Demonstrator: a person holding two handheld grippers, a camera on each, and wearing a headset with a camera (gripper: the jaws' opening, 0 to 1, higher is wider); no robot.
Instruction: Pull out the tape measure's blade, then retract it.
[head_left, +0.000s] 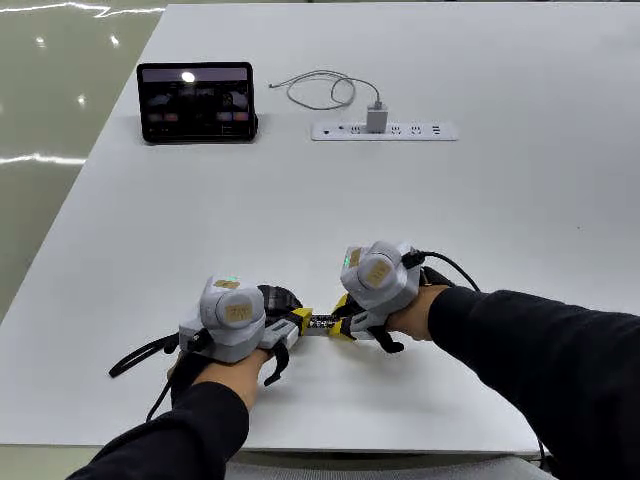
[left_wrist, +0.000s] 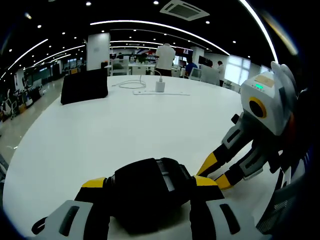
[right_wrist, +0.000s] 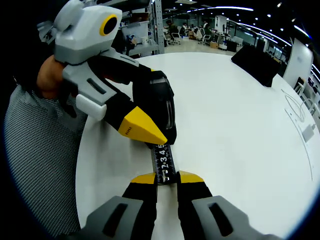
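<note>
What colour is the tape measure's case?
Black tape measure case, clearest in the left gripper view.

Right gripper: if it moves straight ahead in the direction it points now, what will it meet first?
Probably the black tape measure case, at the far end of the short blade that the right gripper pinches; it looks very close.

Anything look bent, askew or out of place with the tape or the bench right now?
Nothing stands out. The left gripper clamps the black tape measure case; the right gripper pinches its short, straight numbered blade. The black tablet and white power strip sit squarely farther back.
</note>
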